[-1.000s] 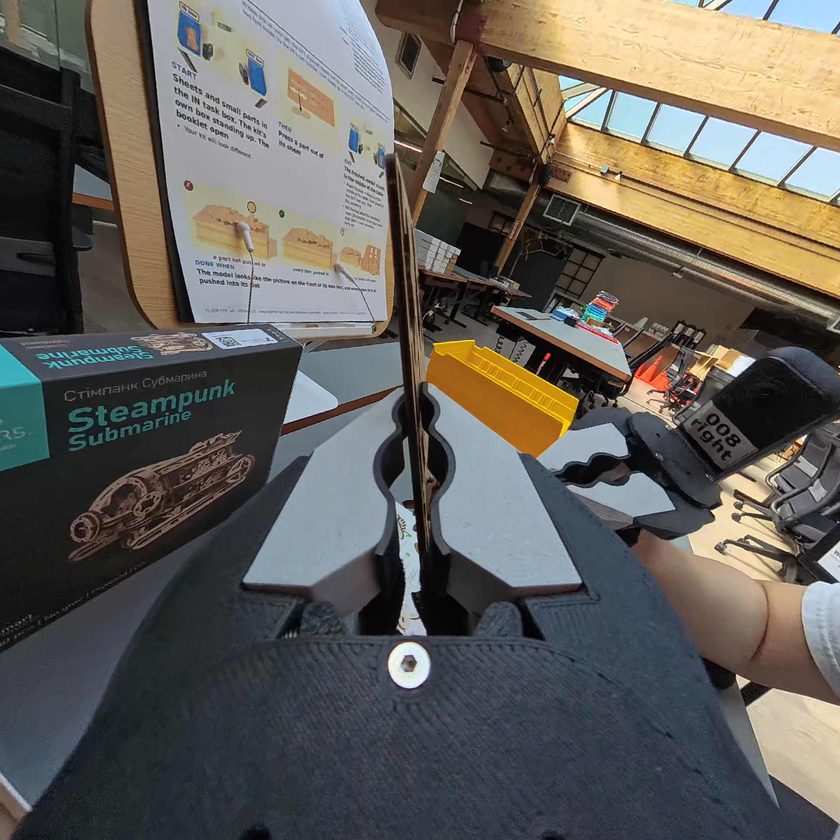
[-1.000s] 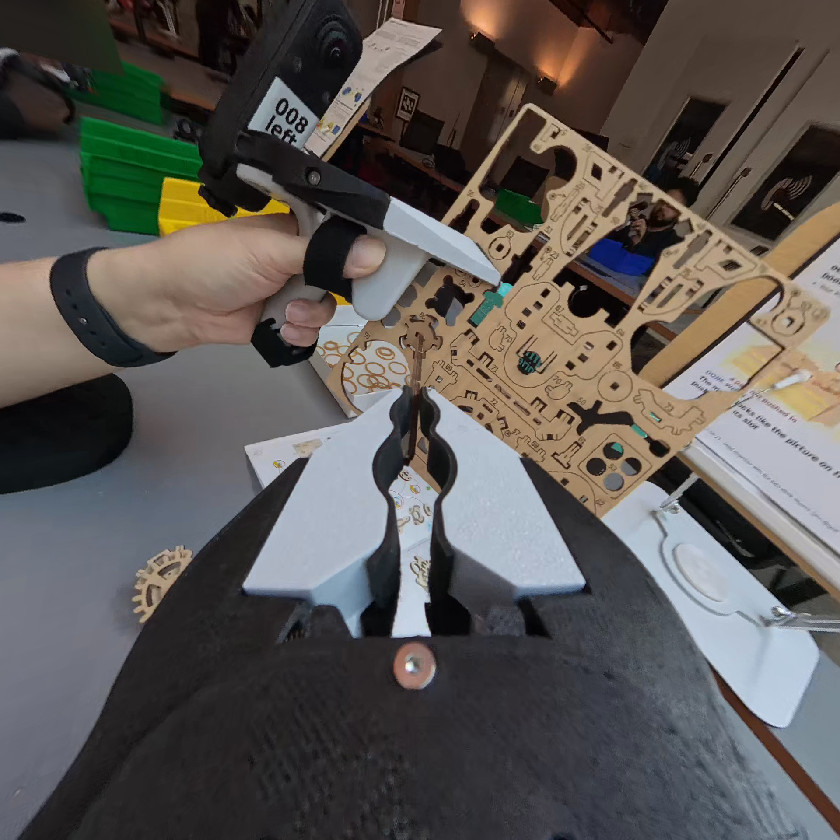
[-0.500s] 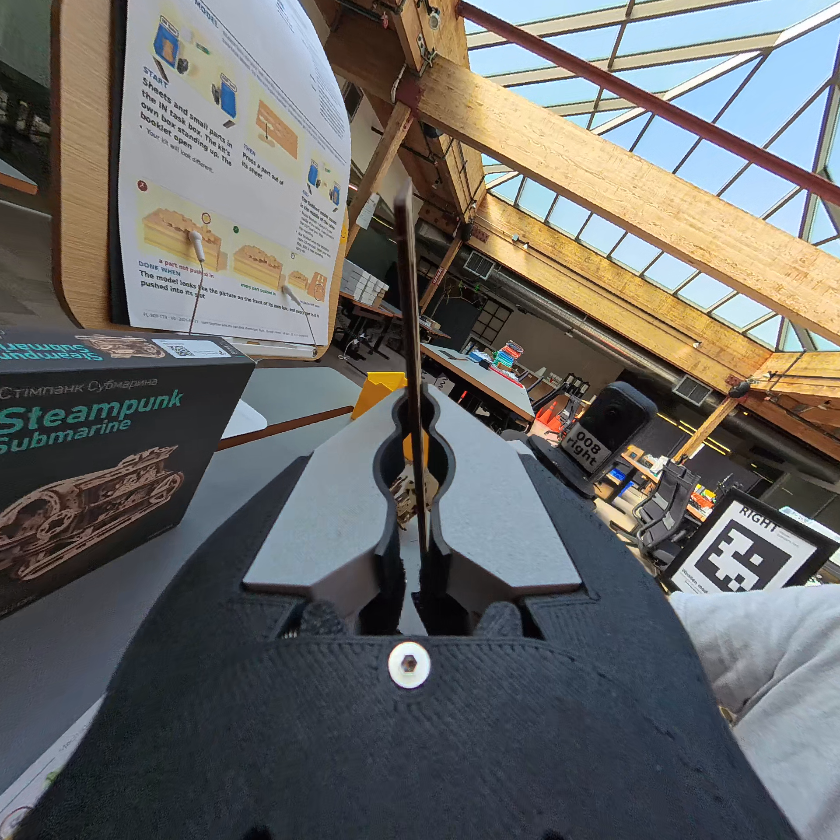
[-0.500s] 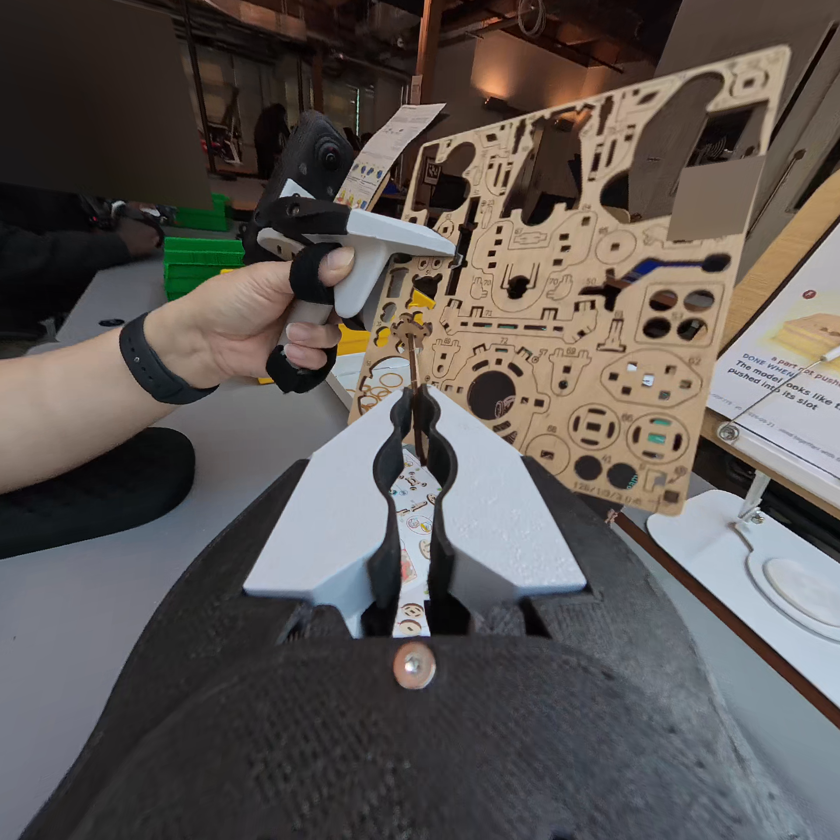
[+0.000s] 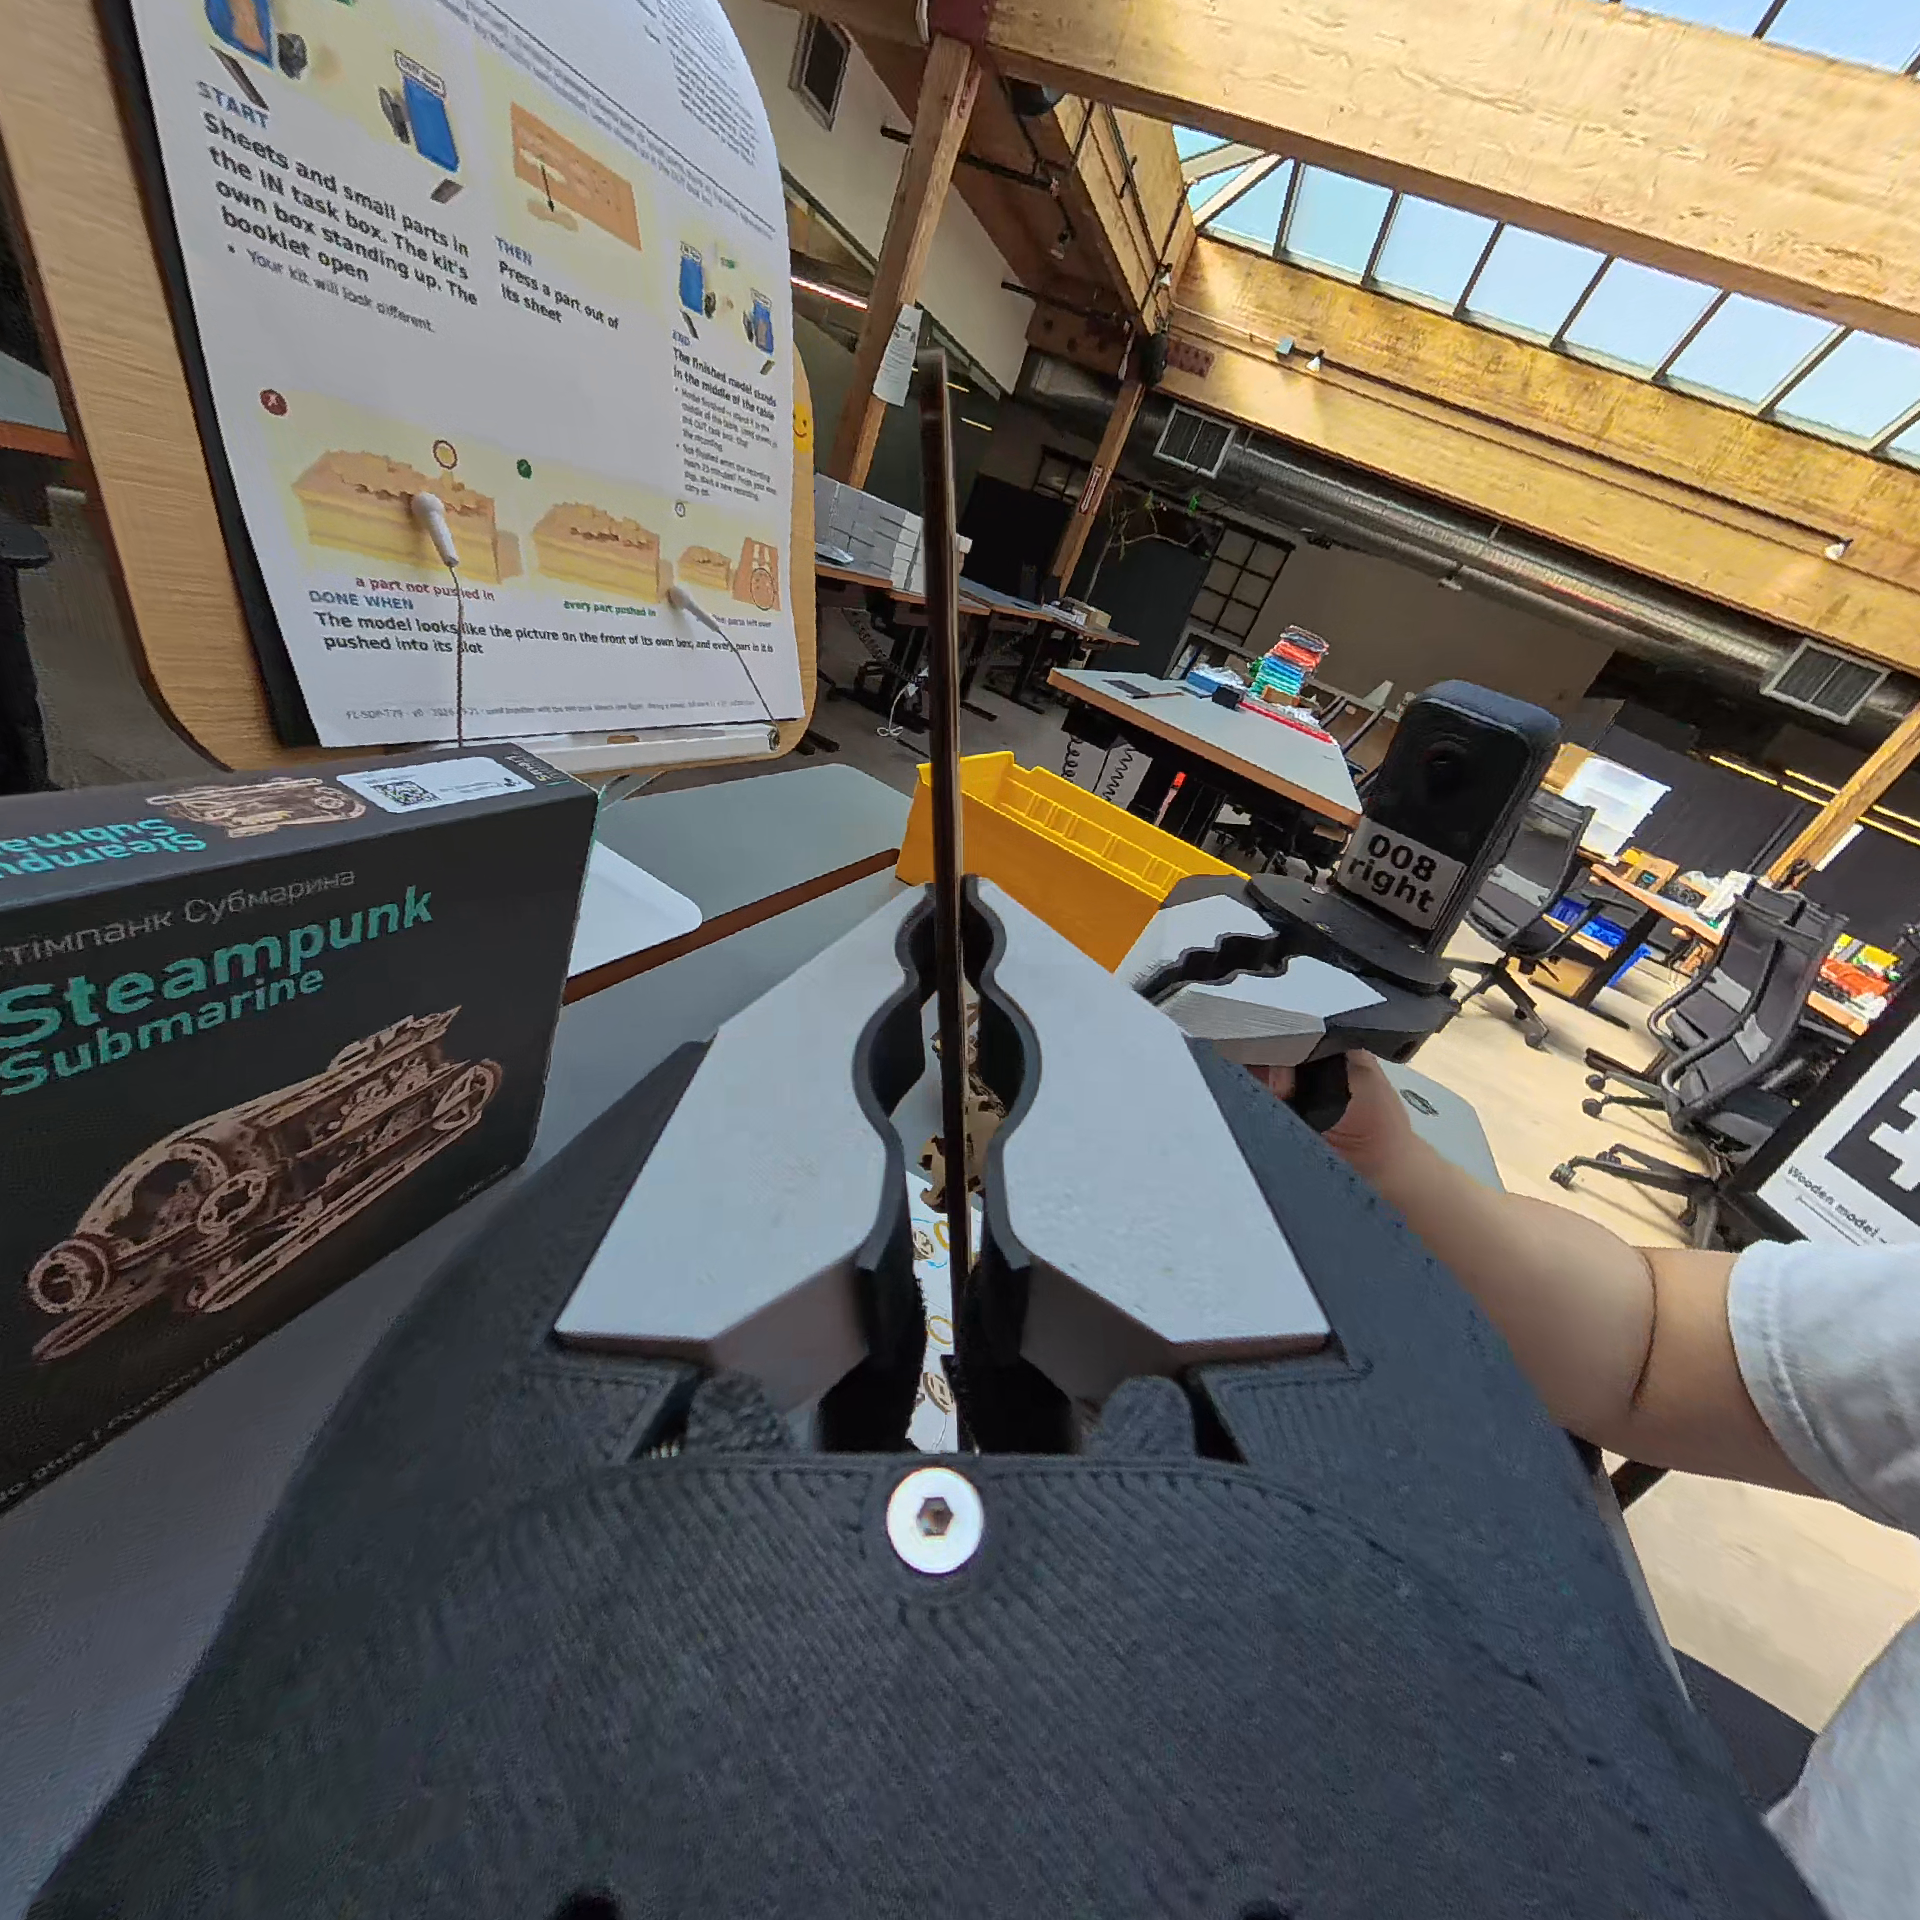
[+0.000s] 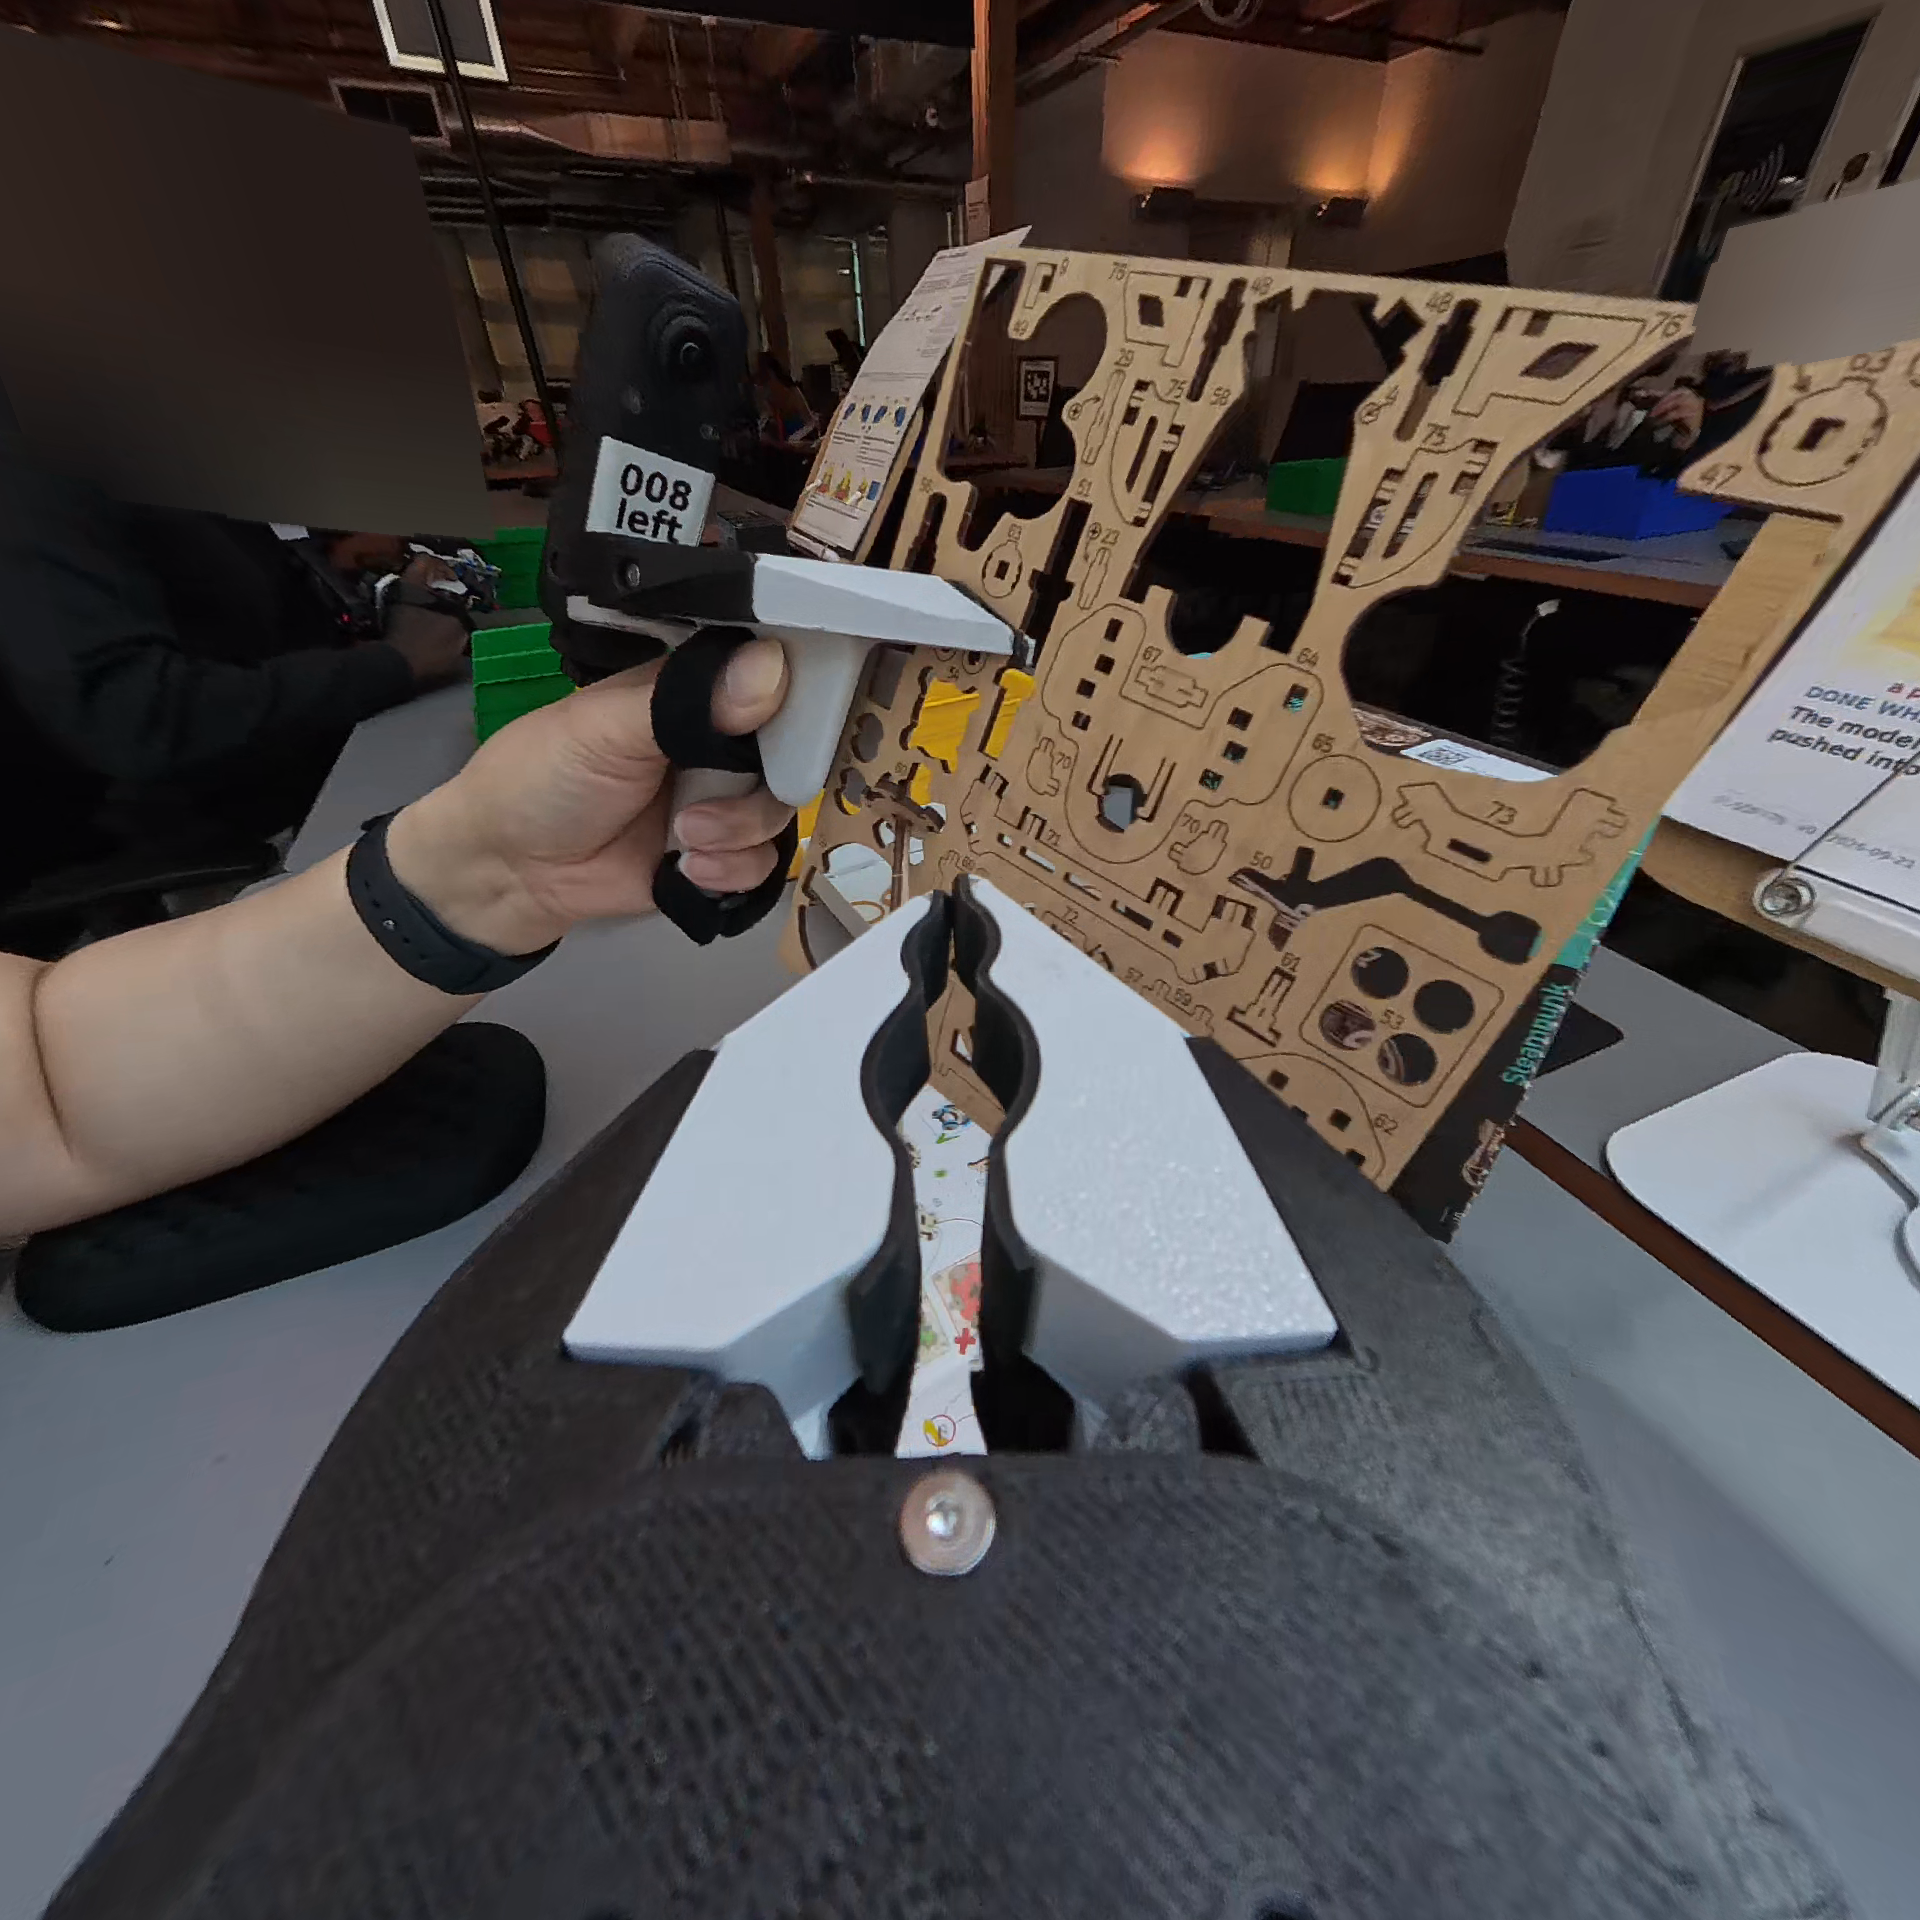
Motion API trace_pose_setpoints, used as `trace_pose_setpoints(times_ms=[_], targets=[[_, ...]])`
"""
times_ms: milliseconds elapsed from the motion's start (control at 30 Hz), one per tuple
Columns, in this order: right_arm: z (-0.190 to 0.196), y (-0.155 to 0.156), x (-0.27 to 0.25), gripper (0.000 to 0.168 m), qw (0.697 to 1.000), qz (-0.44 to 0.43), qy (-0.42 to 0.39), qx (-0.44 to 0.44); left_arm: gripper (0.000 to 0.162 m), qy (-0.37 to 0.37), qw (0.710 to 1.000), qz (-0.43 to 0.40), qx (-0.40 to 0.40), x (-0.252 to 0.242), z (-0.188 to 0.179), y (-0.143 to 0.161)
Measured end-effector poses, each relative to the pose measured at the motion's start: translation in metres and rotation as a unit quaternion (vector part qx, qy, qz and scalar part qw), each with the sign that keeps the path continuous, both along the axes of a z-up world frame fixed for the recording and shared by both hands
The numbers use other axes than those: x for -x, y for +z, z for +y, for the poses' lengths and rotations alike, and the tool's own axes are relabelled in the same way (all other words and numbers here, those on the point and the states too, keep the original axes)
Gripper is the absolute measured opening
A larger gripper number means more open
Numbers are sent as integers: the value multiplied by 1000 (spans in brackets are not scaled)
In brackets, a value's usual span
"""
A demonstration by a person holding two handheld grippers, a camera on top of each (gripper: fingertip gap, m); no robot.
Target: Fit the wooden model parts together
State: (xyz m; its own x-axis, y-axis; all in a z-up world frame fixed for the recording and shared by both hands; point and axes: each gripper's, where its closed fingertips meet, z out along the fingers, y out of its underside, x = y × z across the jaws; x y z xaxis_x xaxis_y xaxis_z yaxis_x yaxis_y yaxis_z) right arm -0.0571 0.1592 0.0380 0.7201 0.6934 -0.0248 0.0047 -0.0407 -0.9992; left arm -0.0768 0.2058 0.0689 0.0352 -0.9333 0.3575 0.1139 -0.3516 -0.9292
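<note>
Up off the grey table (image 6: 260, 1455), left gripper (image 5: 948, 914) is clamped on the tan laser-cut plywood sheet (image 6: 1299, 727); right gripper (image 6: 956, 904) pinches a small gear-topped wooden piece (image 6: 902, 831). Dark printed kit box (image 5: 239, 1060) stands left, writing skipped.

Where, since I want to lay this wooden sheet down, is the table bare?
Bare grey table lies left of the right gripper, beside the black pad. Ahead it is crowded: booklet, box, white stand base.
</note>
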Motion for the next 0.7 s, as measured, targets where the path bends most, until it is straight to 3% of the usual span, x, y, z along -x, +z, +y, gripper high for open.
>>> trace_pose_setpoints(times_ms=[67,133,200,333,433,533,700], targets=[[-5,3,8,2,1000,-1,27,11,0,9,1000,-1,-1,2,4,0],[-4,-5,14,22,998,-51,16,21,0,19,1000,7,-13,0,3,-1],[1,-18,17,28,993,-117,-16,16,1,30,999,12,-24,-2,2,-2],[7,-47,18,2,973,-223,-51,22,0,20,1000,-1,-12,-5,-2,-1],[6,-43,16,0,974,-218,-58,17,0,20,999,11,-36,-8,-5,-4],[-5,-30,22,1,986,-150,-24,73,1,23,995,39,-94,-12,-11,-7],[-7,-35,18,1,981,-168,-15,98,1,4,994,48,-101,-12,-16,-6]])
